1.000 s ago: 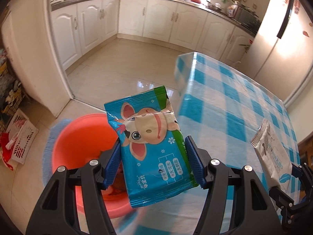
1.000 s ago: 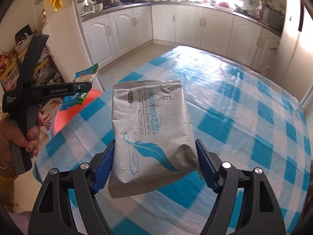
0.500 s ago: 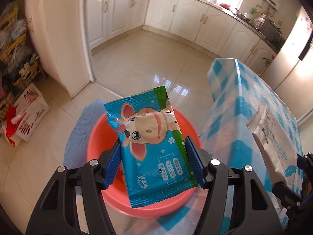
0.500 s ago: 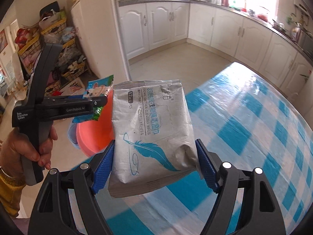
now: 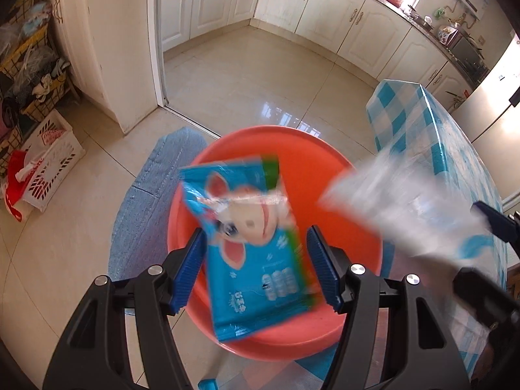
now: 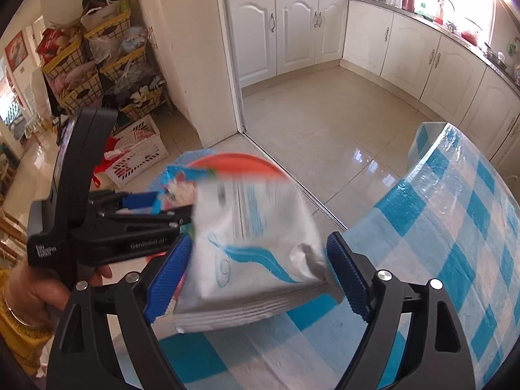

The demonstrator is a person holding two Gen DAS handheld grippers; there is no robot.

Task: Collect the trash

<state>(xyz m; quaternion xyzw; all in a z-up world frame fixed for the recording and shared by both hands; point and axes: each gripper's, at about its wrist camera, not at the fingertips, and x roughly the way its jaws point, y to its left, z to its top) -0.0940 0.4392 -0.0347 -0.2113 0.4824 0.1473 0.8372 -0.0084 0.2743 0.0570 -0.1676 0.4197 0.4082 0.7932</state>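
Note:
In the left wrist view, my left gripper [image 5: 255,269] stands open over the orange basin [image 5: 312,175] on the floor. The blue cow-print packet [image 5: 256,253] is blurred and loose between the spread fingers, above the basin. In the right wrist view, my right gripper [image 6: 256,276] is open too. The white wipes pack with a blue feather [image 6: 253,243] is blurred and tilting left between its fingers, beside the table edge. The white pack also shows blurred in the left wrist view [image 5: 406,208]. The left gripper [image 6: 156,208] shows in the right wrist view with the basin [image 6: 240,164] behind it.
The blue-checked table [image 6: 455,227] is at the right, its edge next to the basin. A blue mat [image 5: 143,208] lies under the basin. A white crate [image 5: 48,159] and wire baskets of clutter [image 6: 97,74] stand at the left. White cabinets [image 5: 325,9] line the back.
Both grippers have opened and let go of their packs, which now fall blurred toward the basin. Both grippers have moved left off the table to above the basin.

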